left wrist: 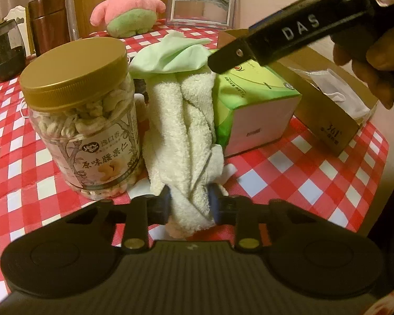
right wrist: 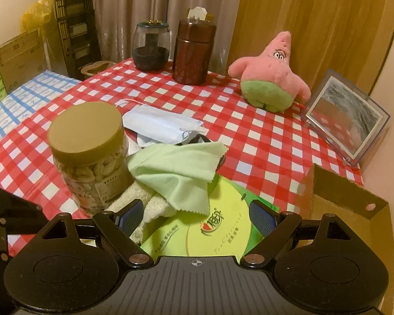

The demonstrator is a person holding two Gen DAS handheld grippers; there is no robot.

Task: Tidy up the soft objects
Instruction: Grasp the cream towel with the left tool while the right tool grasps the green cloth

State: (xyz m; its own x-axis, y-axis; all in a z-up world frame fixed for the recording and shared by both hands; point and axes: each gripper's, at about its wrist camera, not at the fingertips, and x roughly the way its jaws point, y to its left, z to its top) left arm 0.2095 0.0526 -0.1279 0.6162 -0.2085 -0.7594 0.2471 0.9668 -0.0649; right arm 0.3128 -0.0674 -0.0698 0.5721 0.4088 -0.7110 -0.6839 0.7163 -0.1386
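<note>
Left claw pinching the towel, right claw spread above the tissue box.

From the left wrist, the left claw (left wrist: 189, 204) was pressed onto the near end of the cream towel (left wrist: 181, 120), which lay on the desk (left wrist: 302, 168) between the nut jar (left wrist: 84, 120) and the tissue box (left wrist: 252, 105); lifting slowly should avoid tipping the jar. From the right wrist, the right claw (right wrist: 197, 218) was spread and empty over the box, with the green cloth (right wrist: 176, 170) draped on the towel just ahead; it probably should take the cloth first.
</note>
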